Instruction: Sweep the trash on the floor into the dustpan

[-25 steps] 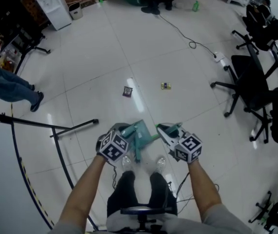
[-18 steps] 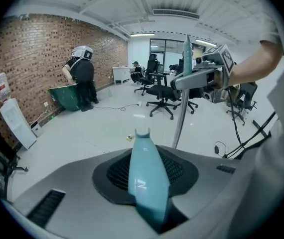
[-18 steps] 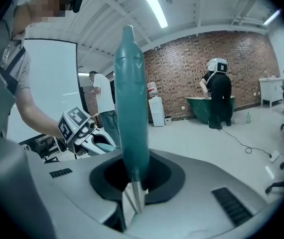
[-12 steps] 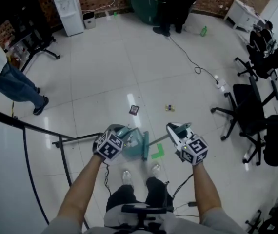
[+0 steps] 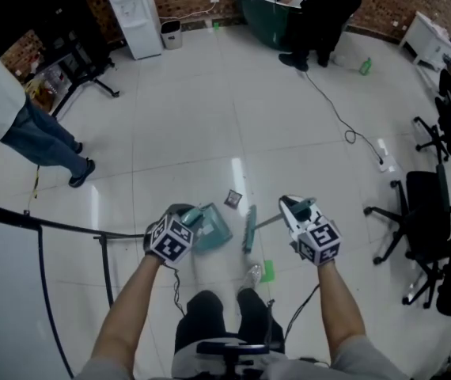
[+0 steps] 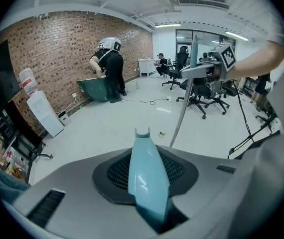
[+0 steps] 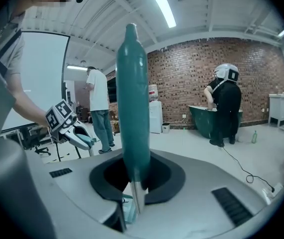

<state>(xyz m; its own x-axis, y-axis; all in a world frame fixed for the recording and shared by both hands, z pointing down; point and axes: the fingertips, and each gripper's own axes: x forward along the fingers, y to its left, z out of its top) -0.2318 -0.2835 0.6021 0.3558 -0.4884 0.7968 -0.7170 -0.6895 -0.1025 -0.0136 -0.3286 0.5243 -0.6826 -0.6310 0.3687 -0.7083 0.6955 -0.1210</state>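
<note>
Left claw: my left gripper (image 5: 192,222) is clamped on the pale teal handle of the dustpan (image 5: 210,226). In the left gripper view the handle rises from between my jaws up the centre of the frame.
Dustpan: its pan sits just ahead of that claw, lower centre of the head view. I cannot tell whether it touches the tiles.
Right claw: my right gripper (image 5: 293,209) is nearly closed, gripping the dark teal broom (image 7: 133,108). Its grip stands upright through the middle of the right gripper view.
Broom: the shaft slants down and left from that claw to the brush head (image 5: 249,229), just right of the dustpan.
Trash: a dark wrapper (image 5: 233,199) lies on the white floor (image 5: 186,117), just above the gap between dustpan and brush head.
Floor mark: a green patch (image 5: 267,271) shows below the brush head, beside my shoe.
Top edge: a water dispenser (image 5: 134,14) stands at upper left, and a person in black bends over a green tub (image 5: 261,2) at upper centre.
Sides: a person in jeans (image 5: 28,129) stands at the left, with office chairs (image 5: 423,212) at the right.
</note>
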